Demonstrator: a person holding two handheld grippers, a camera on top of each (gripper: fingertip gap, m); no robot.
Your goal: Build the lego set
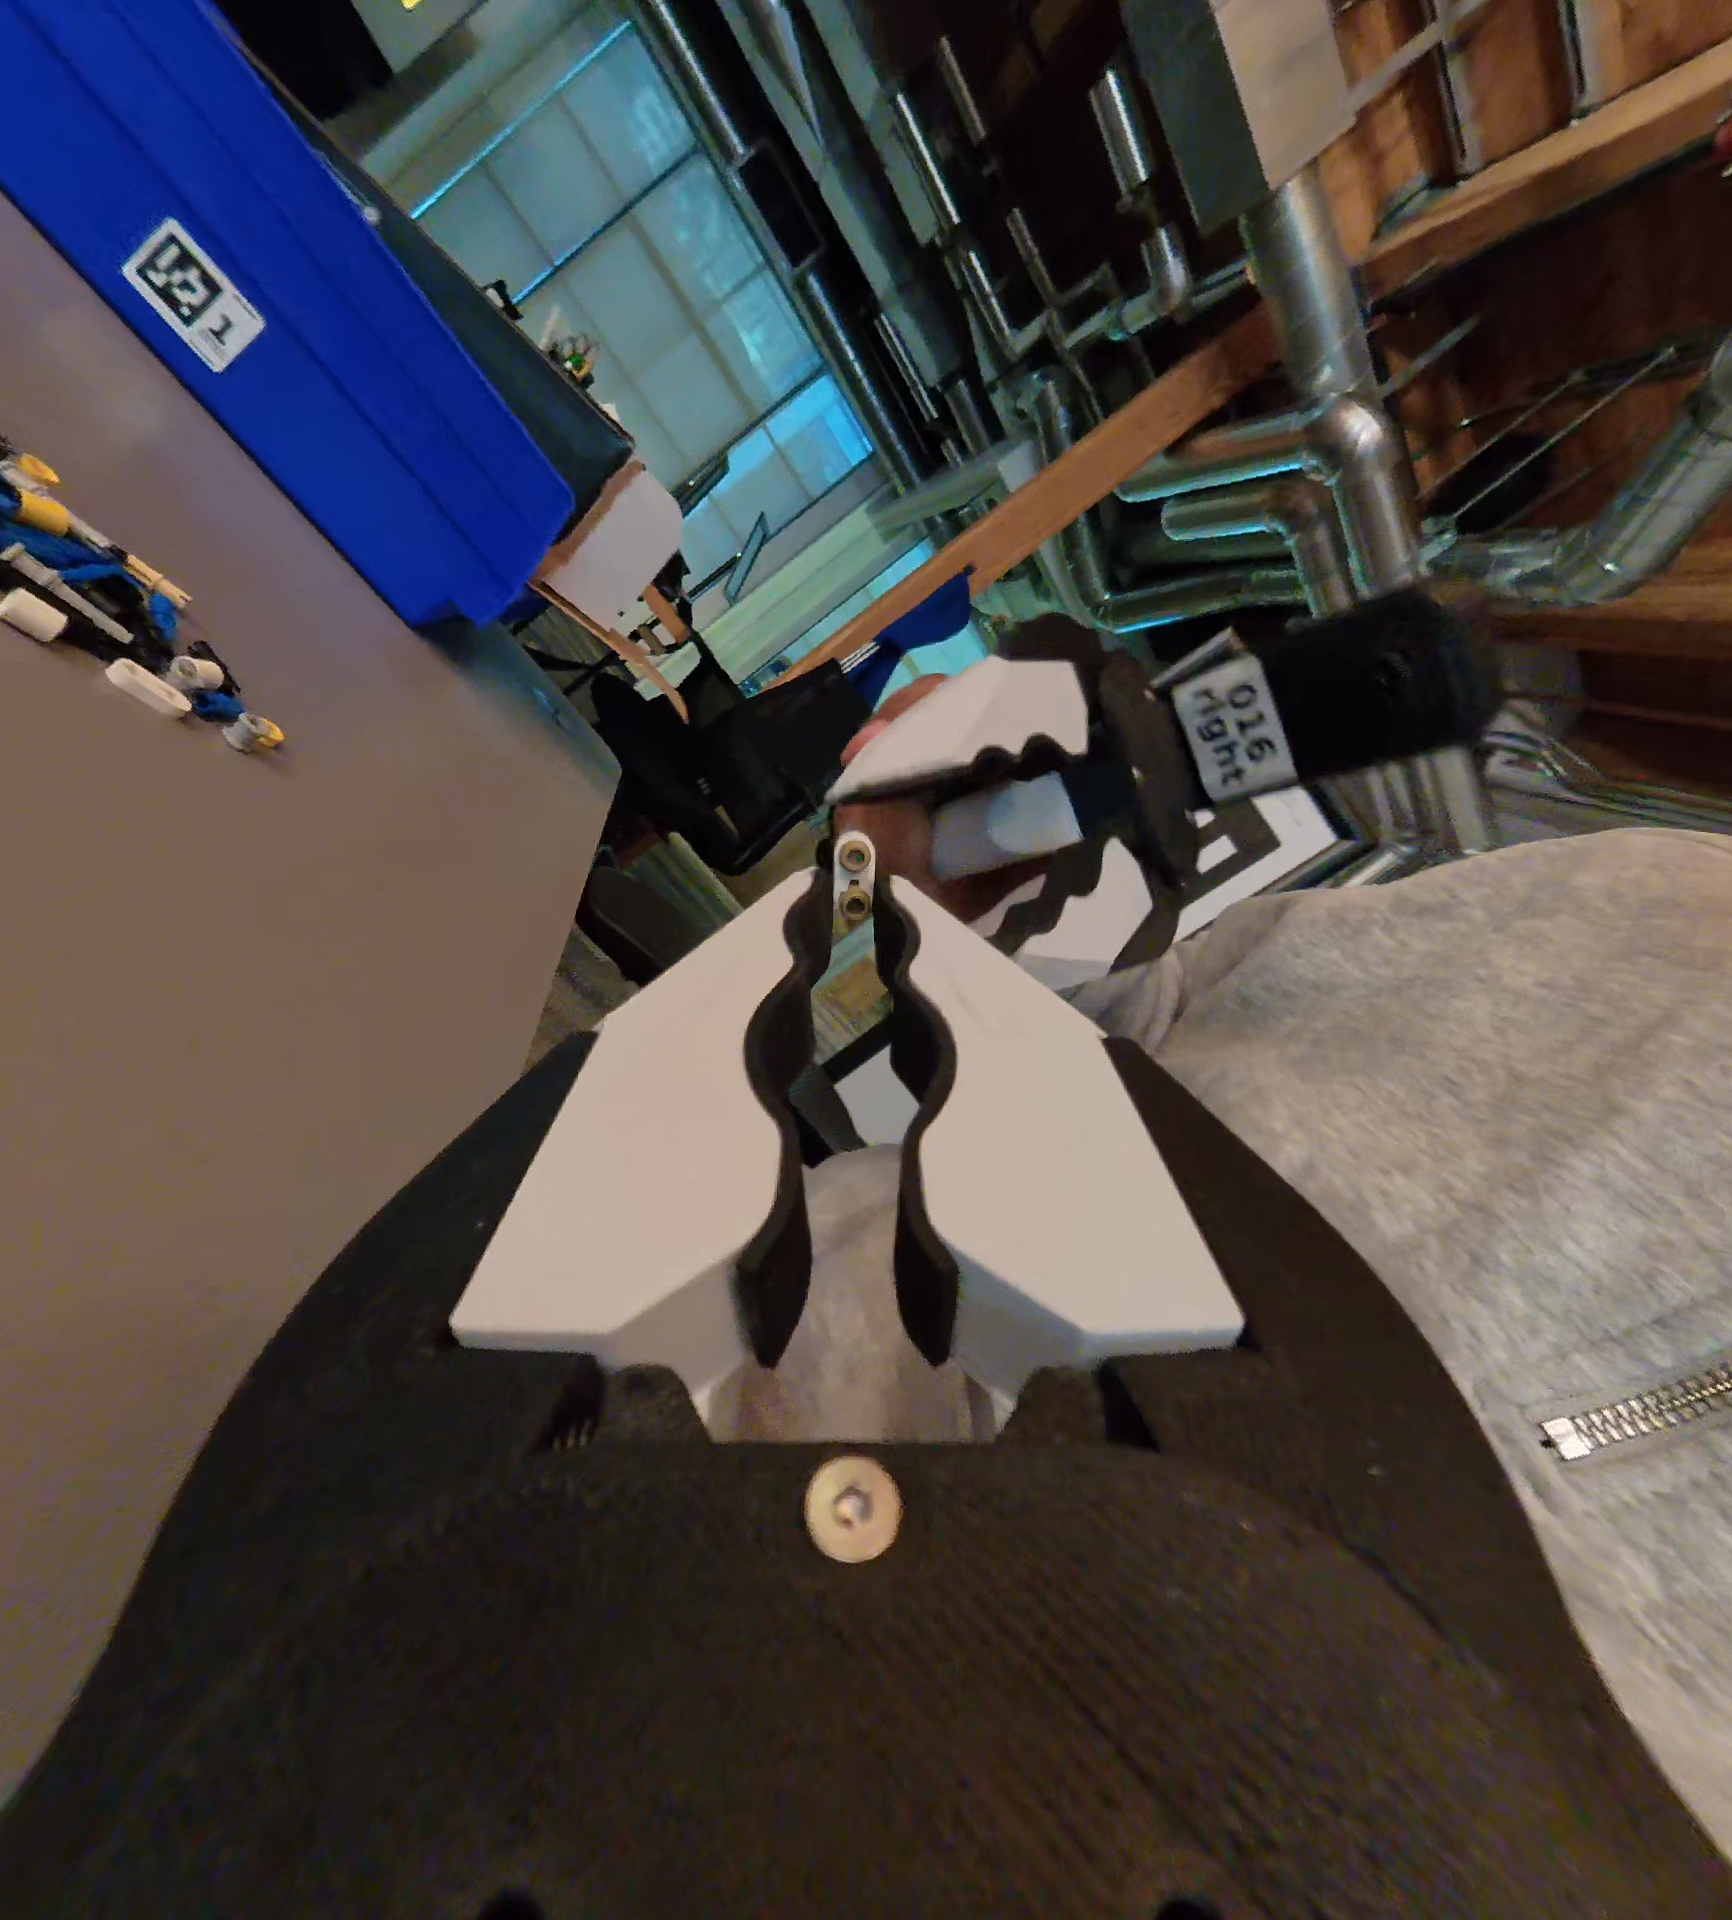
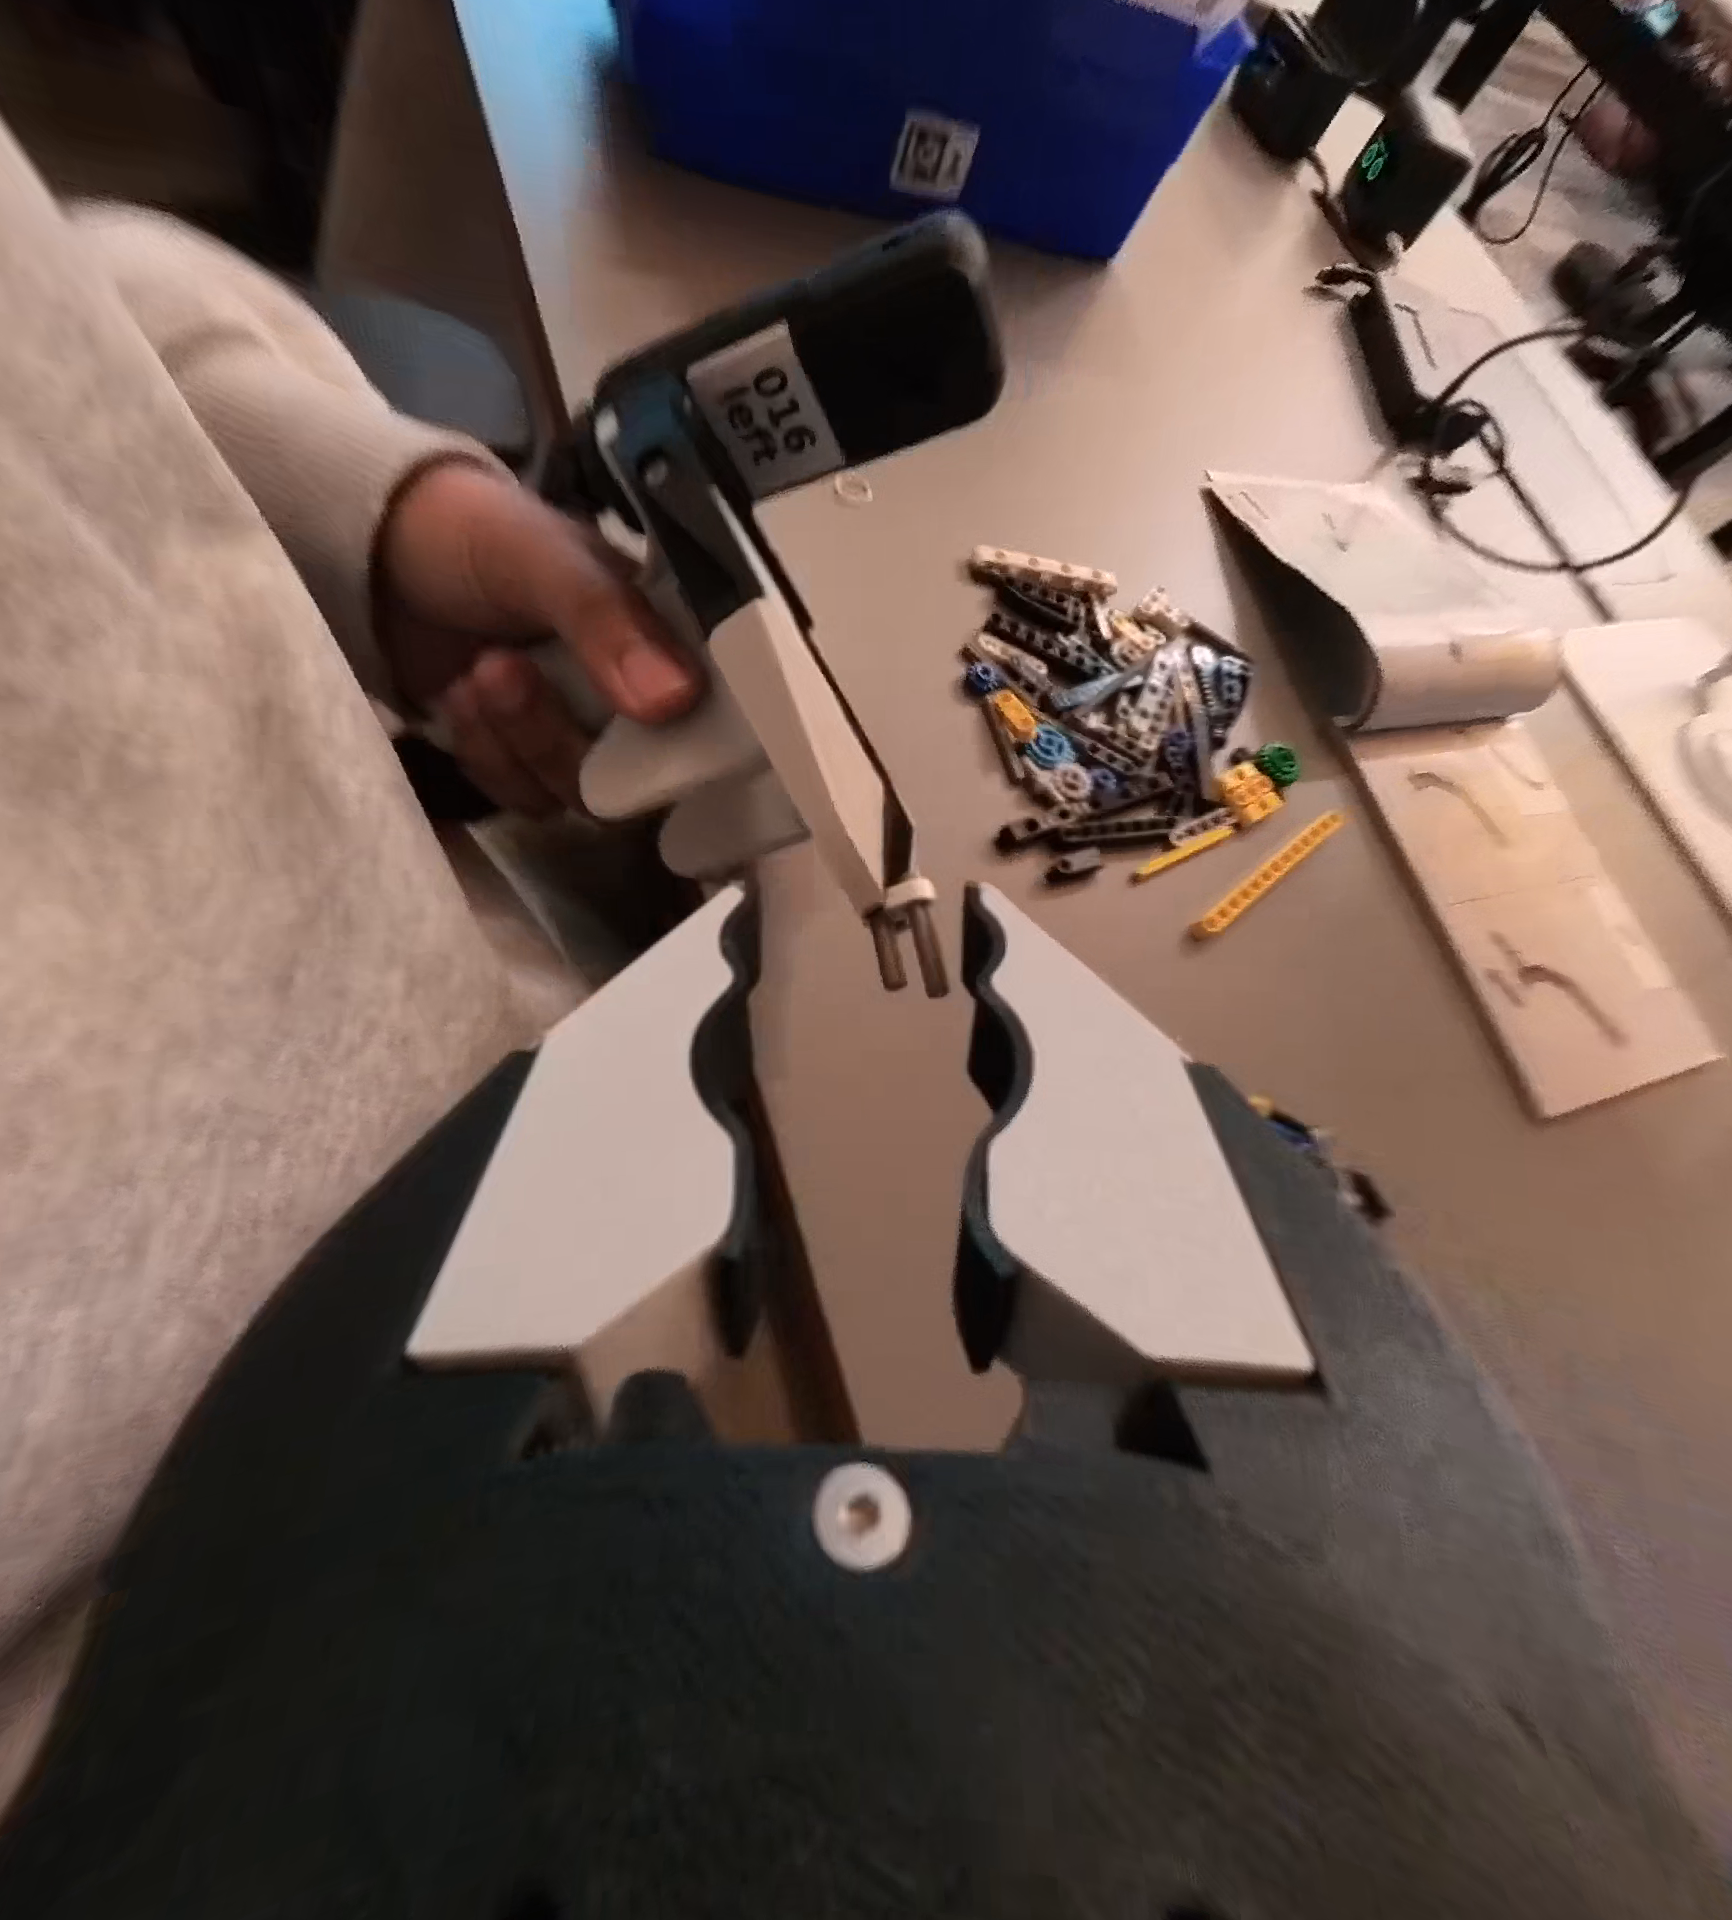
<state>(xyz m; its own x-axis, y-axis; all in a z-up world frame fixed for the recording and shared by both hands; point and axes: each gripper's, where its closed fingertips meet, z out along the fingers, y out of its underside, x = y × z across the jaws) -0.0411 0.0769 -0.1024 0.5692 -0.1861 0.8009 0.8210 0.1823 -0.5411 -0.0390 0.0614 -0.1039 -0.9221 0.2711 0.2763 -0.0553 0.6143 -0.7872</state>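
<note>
The left tool (image 2: 888, 888) is clenched on a small white lego piece (image 1: 856, 881) with 2 grey pins, held in the air above the tabletop's (image 2: 1101, 416) near edge. Just right of it, the right tool (image 2: 857, 956) is released — nothing between its fingers. Farther right lies the loose lego pile (image 2: 1111, 696), then open instruction sheets (image 2: 1527, 914).

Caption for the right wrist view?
Open right gripper faces left gripper holding small white two-pin lego connector above table.

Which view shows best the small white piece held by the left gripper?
The right wrist view: the white piece shows side-on, with two grey pins sticking out. The left wrist view shows it end-on at the left gripper's tips, the pins appearing as holes.
</note>
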